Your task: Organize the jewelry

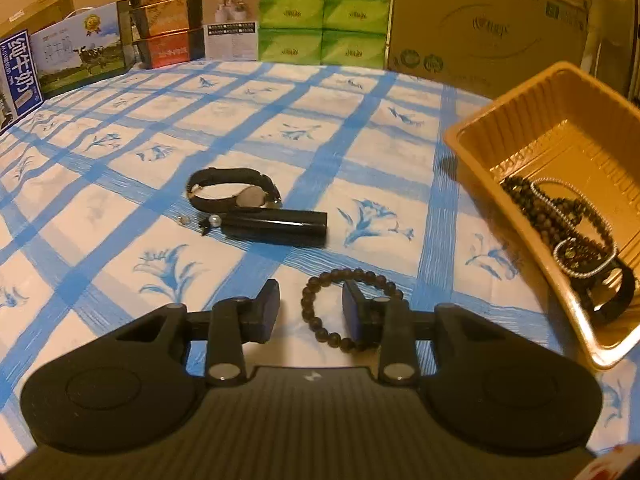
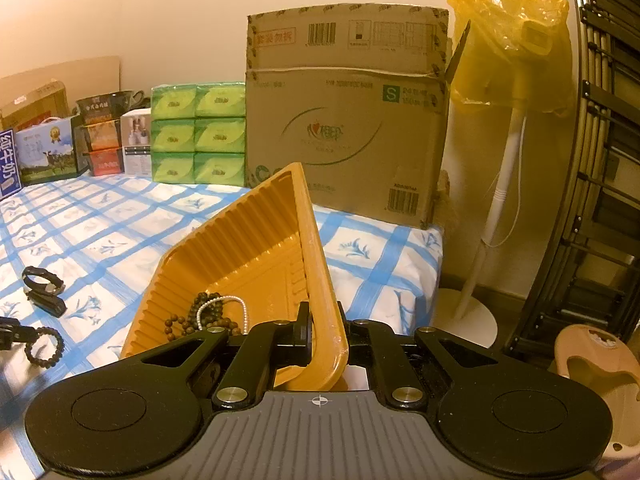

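The left tool (image 1: 311,308) stood released, one finger inside the bead bracelet (image 1: 352,308) on the bench (image 1: 360,152); closing off-centre could nudge it away. The right tool (image 2: 324,336) clenched the tilted gold tray (image 2: 256,232), risking spilled beads. Only the left view showed the watch (image 1: 236,192) at 11 o'clock.

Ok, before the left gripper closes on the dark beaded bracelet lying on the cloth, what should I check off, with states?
1. Left gripper open: ok.
2. Dark beaded bracelet straddled by the fingers, one finger inside the loop: ok.
3. Pads touching beads: cannot tell.
4. Right gripper clamped on the orange plastic tray rim: ok.
5. Tray tilted with jewelry inside, room left: ok.
6. Black wristwatch and black tube clear of the grasp: ok.
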Demonstrator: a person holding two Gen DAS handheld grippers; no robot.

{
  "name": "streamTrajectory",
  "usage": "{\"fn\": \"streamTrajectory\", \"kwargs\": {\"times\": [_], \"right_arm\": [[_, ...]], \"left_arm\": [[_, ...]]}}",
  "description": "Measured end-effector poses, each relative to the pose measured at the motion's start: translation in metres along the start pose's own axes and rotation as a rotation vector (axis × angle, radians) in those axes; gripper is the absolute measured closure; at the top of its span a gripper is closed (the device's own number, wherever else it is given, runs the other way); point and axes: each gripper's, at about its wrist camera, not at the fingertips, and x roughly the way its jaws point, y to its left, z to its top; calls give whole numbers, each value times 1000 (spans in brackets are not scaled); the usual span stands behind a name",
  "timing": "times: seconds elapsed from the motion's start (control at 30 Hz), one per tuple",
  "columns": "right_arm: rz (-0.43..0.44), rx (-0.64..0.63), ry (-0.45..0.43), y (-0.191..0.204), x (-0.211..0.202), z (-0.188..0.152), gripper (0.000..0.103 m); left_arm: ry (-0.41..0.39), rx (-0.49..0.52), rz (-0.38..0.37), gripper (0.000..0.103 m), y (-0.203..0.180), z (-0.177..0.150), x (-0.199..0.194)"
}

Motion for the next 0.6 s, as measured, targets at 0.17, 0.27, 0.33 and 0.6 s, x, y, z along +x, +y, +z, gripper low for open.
{"fn": "streamTrajectory", "kwargs": {"times": [0.17, 0.27, 0.33, 0.6], "right_arm": [[-2, 1, 1, 0, 0, 0, 95], [-4, 1, 2, 0, 0, 0, 95], [-6, 1, 3, -2, 0, -1, 95], [-5, 0, 1, -1, 1, -1, 95]], "left_arm": [[19, 3, 12, 84, 0, -2, 10], [17, 8, 14, 88, 2, -5, 11], [21, 12, 14, 95, 2, -5, 11], [-3, 0, 2, 98, 3, -1, -5]]}}
